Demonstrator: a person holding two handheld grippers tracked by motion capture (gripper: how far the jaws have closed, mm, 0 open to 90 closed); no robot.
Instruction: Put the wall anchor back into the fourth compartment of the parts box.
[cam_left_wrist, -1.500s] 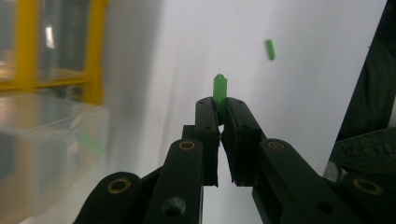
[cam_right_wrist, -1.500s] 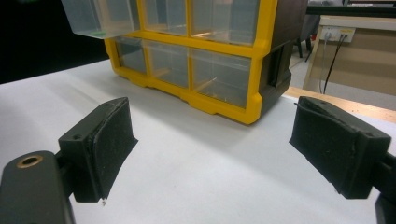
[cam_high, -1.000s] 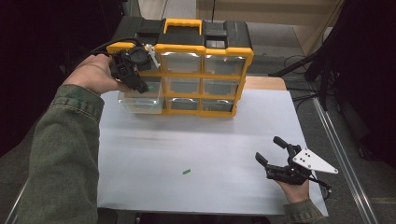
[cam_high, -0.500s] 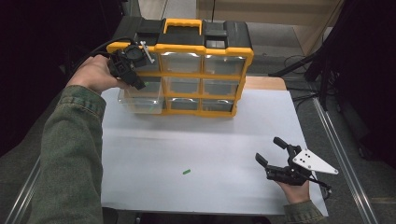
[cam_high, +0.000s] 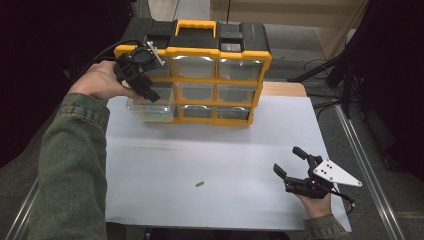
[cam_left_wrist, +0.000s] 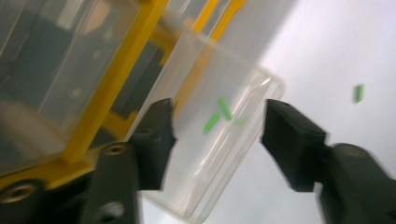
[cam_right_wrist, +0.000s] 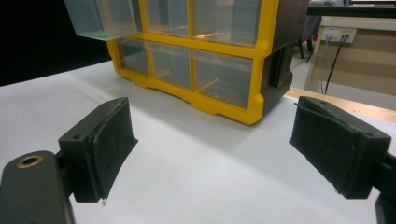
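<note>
Jaws opened; drawer (cam_left_wrist: 219, 154) between them.

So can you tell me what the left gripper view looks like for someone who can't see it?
The left gripper, jaws just opened, hangs over a pulled-out clear drawer holding small green pieces. A yellow-framed organizer sits to the left, and one green piece lies on the white table.

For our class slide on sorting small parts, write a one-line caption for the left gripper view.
Left gripper, jaws just opened, straddles a pulled-out clear drawer holding green pieces.
</note>
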